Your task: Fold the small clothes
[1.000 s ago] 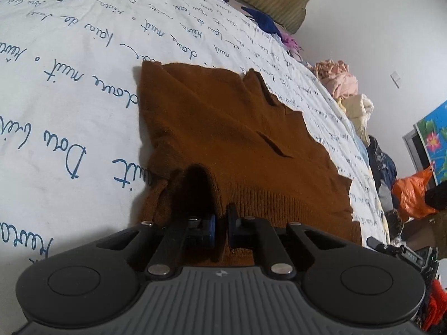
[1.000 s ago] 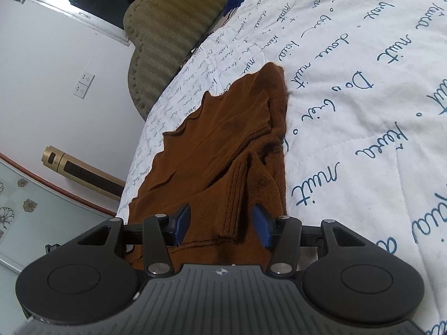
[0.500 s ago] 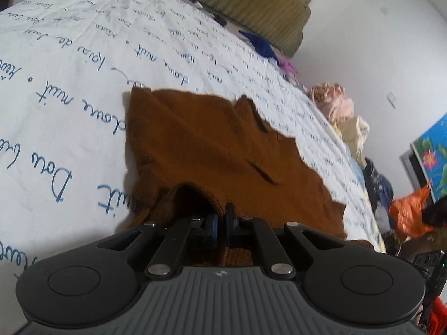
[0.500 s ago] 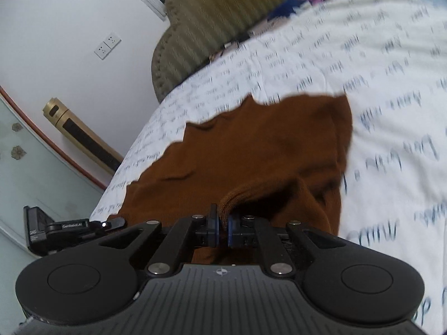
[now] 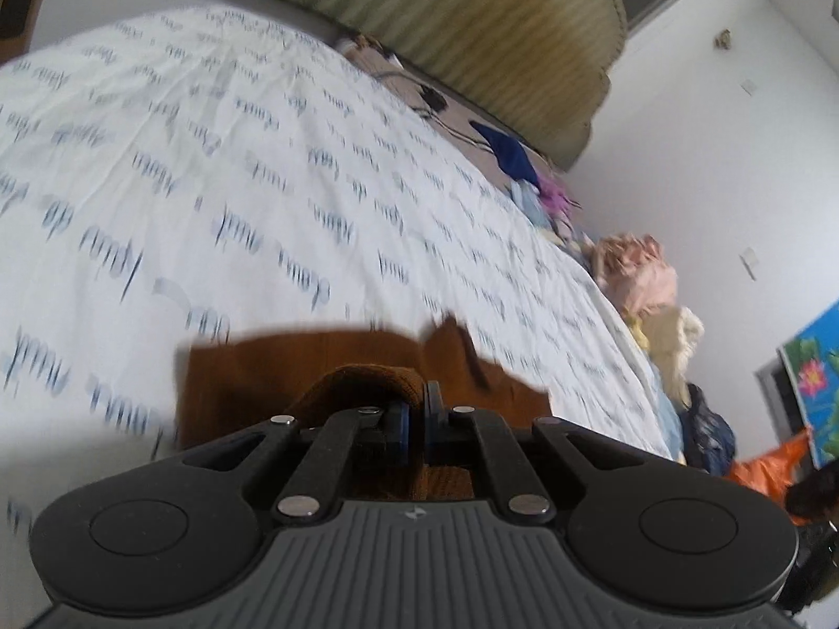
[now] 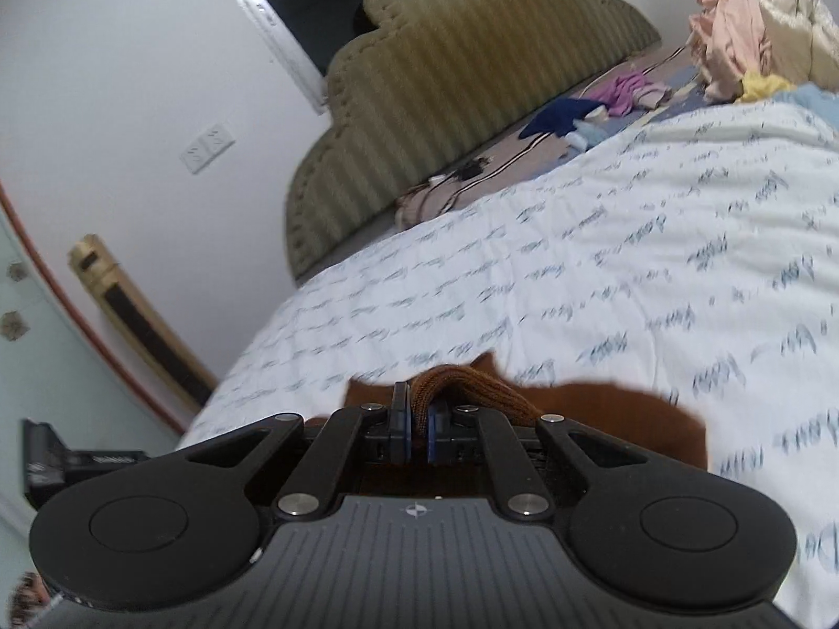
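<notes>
Clamped tight, our left gripper point(image 5: 416, 422) pinches a ribbed fold of the brown knit garment point(image 5: 293, 372) between its blue pads; our right gripper point(image 6: 417, 427) is likewise closed on a bunched ribbed edge of the same garment point(image 6: 619, 409), the cloth squeezed into the narrow gap between the pads and arching over the right-hand finger. We see the rest of the garment spread just beyond each gripper on the white bedcover point(image 5: 262, 183) printed with blue handwriting, most of it hidden beneath the gripper bodies; in the left wrist view a pointed corner of it sticks up at the far edge. Both views are smeared by blur, so we cannot tell which part of the garment each fold belongs to. At the head of the bed stands an olive, striped, scalloped headboard point(image 6: 461, 68); along the far side of the bed lie a dark blue cloth point(image 5: 506, 154), a small purple piece point(image 6: 629, 89), and a heap of pink and cream clothes point(image 6: 755, 36). An orange bag point(image 5: 765, 472) shows at the right edge of the left wrist view; a gold and black cylinder point(image 6: 131, 314) leans against the wall in the right wrist view.
</notes>
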{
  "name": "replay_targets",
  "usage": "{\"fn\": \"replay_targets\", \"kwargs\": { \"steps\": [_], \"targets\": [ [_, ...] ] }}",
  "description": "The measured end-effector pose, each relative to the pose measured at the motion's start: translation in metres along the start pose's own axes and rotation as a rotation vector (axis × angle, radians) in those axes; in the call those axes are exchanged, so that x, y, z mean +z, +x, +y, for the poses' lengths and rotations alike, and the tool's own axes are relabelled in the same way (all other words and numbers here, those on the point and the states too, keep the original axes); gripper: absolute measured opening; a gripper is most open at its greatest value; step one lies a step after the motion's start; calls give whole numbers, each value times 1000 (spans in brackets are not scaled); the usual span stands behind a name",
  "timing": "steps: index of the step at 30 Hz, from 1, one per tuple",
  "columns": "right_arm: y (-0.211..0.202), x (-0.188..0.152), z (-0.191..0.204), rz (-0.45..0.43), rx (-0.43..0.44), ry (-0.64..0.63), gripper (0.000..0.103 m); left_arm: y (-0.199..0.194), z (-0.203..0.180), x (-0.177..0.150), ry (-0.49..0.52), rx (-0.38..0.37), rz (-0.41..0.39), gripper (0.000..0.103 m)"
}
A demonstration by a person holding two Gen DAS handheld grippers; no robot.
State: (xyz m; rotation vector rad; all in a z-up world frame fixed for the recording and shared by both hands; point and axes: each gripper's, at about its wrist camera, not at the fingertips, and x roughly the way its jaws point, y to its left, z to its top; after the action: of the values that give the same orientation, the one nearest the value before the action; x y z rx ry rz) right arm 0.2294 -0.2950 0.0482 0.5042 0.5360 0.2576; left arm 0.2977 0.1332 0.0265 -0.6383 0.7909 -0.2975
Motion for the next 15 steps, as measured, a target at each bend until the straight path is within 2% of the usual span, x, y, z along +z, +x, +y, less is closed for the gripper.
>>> {"fn": "replay_targets", "kwargs": {
  "steps": [7,12,15],
  "targets": [
    [56,16,-32,-3,-70,77,11,53,-14,24,9,69,-1,5],
    [98,12,-76,71,-110,284,11,87,9,31,-117,157,45,5],
    [120,0,-95,125,-143,368,16,94,20,32,-168,165,56,5]
  ]
}}
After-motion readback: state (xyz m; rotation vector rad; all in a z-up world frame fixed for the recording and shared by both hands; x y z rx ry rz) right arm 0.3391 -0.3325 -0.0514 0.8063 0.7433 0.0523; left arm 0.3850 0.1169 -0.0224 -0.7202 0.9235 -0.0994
